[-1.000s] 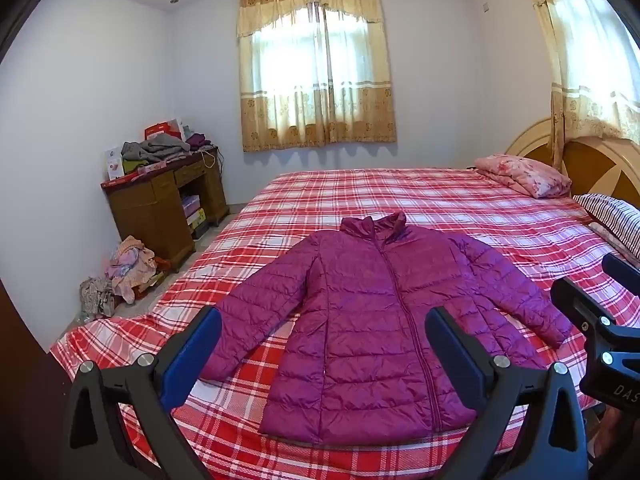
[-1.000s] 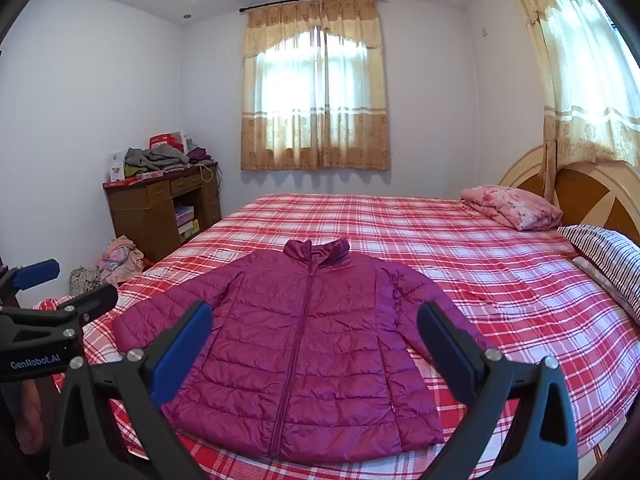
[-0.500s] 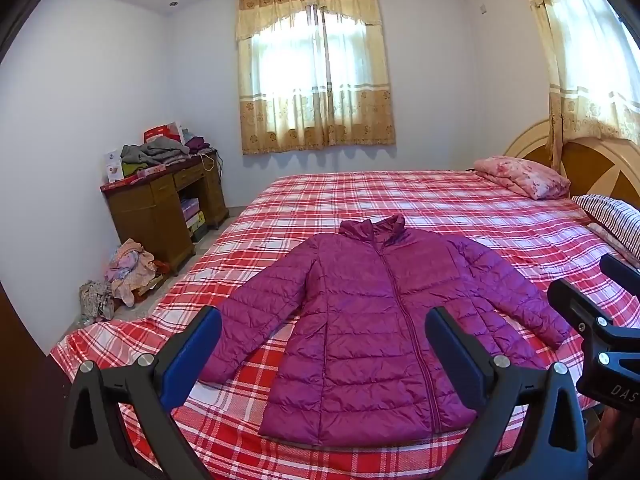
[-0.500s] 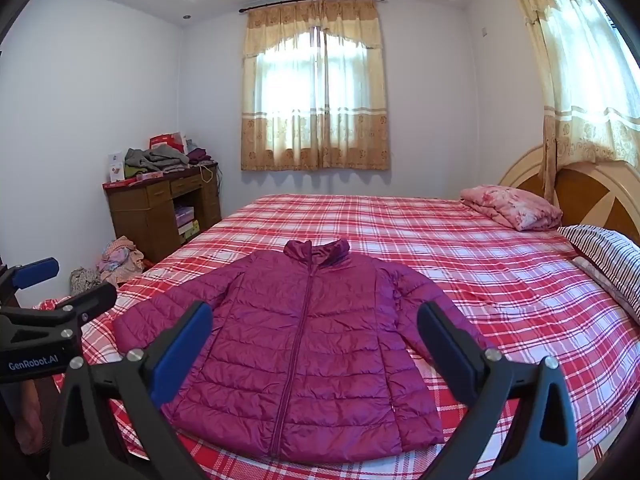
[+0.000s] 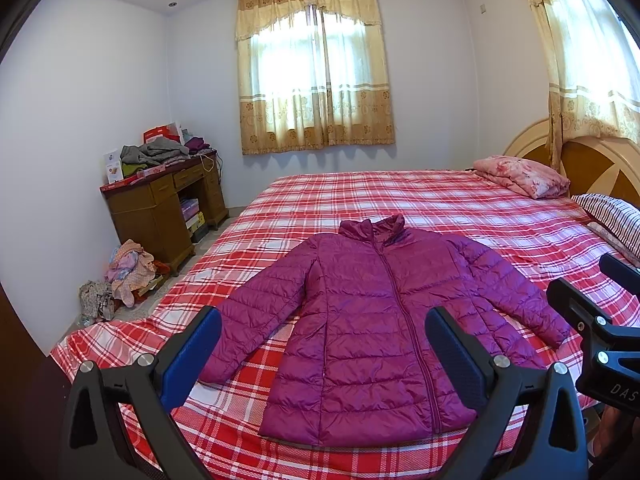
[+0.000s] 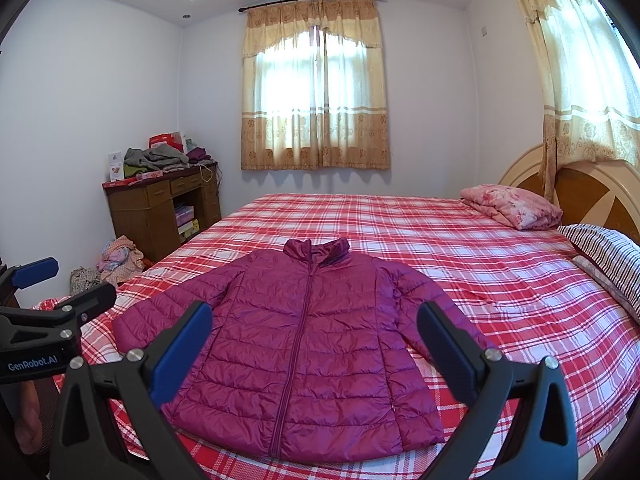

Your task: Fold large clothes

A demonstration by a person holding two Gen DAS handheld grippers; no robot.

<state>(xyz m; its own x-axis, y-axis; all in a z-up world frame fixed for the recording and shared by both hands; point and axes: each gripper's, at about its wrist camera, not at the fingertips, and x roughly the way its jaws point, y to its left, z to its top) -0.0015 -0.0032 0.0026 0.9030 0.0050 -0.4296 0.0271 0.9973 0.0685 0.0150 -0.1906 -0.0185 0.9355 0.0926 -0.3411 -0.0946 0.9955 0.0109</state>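
A magenta quilted puffer jacket [image 5: 372, 320] [image 6: 304, 344] lies flat and zipped on the red plaid bed [image 5: 400, 196] [image 6: 500, 280], collar toward the window, both sleeves spread out to the sides. My left gripper [image 5: 322, 344] is held open above the bed's near edge, in front of the jacket's hem, holding nothing. My right gripper [image 6: 314, 340] is also open and empty, a little to the right of the left one. Each gripper shows at the edge of the other's view.
A pink folded quilt [image 6: 516, 206] and a striped pillow [image 6: 608, 256] lie by the wooden headboard [image 6: 592, 188] on the right. A wooden desk [image 5: 160, 204] piled with clothes stands at the left wall, with more clothes heaped on the floor [image 5: 124, 276].
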